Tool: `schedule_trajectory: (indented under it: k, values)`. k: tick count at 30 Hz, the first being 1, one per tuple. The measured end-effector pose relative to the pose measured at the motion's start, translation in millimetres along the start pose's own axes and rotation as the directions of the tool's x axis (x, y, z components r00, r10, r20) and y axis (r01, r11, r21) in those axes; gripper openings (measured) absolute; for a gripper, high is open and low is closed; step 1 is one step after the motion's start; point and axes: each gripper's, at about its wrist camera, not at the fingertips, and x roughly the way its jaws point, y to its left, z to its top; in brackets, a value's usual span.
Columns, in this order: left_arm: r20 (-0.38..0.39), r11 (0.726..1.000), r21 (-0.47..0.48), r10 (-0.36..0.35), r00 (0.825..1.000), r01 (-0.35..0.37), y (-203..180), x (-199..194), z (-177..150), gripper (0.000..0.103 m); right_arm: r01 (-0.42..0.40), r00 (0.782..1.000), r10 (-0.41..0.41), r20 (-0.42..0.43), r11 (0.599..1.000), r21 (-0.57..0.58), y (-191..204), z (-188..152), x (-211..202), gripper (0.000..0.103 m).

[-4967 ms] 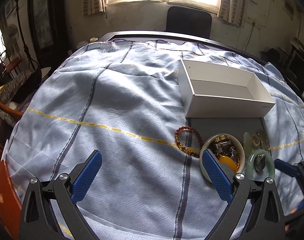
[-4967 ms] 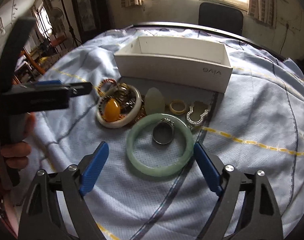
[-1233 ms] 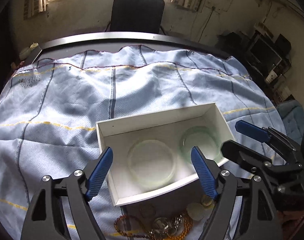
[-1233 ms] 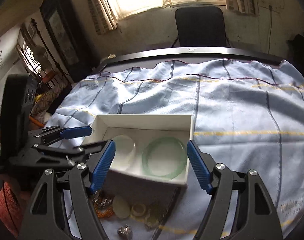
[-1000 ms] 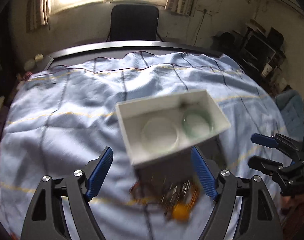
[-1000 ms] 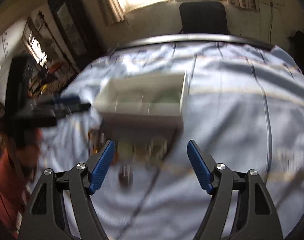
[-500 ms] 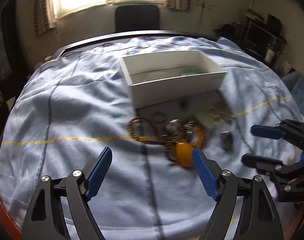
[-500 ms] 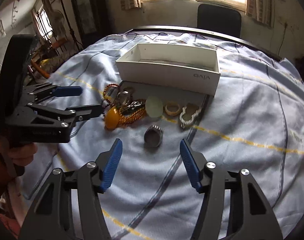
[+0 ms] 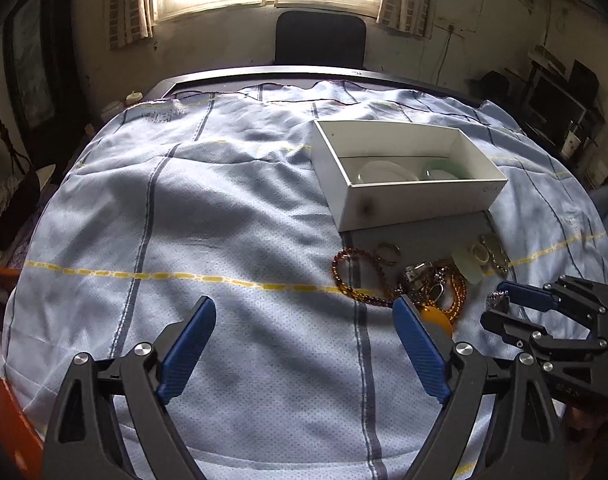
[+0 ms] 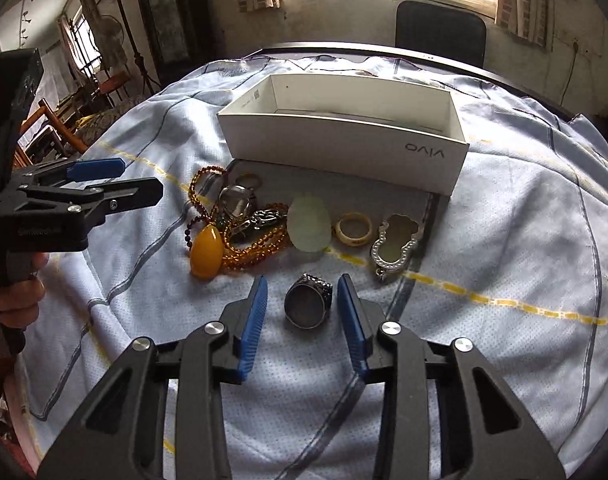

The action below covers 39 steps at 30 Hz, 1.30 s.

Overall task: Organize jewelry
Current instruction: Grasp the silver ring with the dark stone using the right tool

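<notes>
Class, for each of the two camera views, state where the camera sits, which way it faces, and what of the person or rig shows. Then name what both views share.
Left wrist: on the left gripper, facing across the cloth toward the window; its open fingers show, the right gripper at the right edge.
Right wrist: on the right gripper, low over a dark ring between its fingers; the left gripper and a hand show.
Shared: white box, amber pendant.
</notes>
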Motion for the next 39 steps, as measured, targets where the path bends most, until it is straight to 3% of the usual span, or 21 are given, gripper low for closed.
schedule_trajectory:
  k: [2,9,13,16,20,28,35,39]
  values:
    - [0.005,1.0,0.016,0.0,1.0,0.0,-4.1,0.0,-1.2,0.09,0.026,1.0,-0.025,0.007,1.0,-0.007,0.4,-1.3,-0.1,0.024]
    - [0.063,0.994,0.105,0.018,0.998,-0.025,-21.6,-7.1,-8.4,0.09,-0.011,1.0,0.011,0.003,1.0,0.011,-0.7,-13.1,-20.1,0.023]
    - [0.162,0.96,0.272,0.026,0.986,-0.07,-57.4,-20.9,-25.3,0.09,-0.062,0.998,0.062,-0.007,0.997,0.036,-1.3,-30.2,-36.1,0.024]
    - [0.174,0.936,0.347,-0.002,0.985,-0.06,-77.1,-21.7,-34.2,0.09,-0.101,0.995,0.103,-0.019,0.993,0.065,-4.5,-38.0,-35.5,0.024]
    - [0.11,0.937,0.348,-0.019,0.994,-0.021,-85.4,-8.3,-33.0,0.09,-0.114,0.993,0.116,-0.03,0.991,0.065,-7.8,-40.2,-33.3,0.024]
    - [0.016,0.967,0.24,-0.095,0.995,0.089,-68.1,12.0,-26.8,0.082,-0.138,0.989,0.142,-0.032,0.986,0.094,-19.2,-41.5,-34.6,0.024]
    - [0.04,0.951,0.286,-0.138,0.99,0.122,-79.2,3.7,-33.3,0.082,-0.137,0.989,0.141,-0.033,0.987,0.088,-17.4,-42.4,-34.6,0.024]
    - [0.041,0.927,0.336,-0.191,0.981,0.167,-92.7,-6.9,-38.6,0.076,-0.133,0.99,0.136,-0.034,0.988,0.081,-16.3,-42.5,-34.7,0.024]
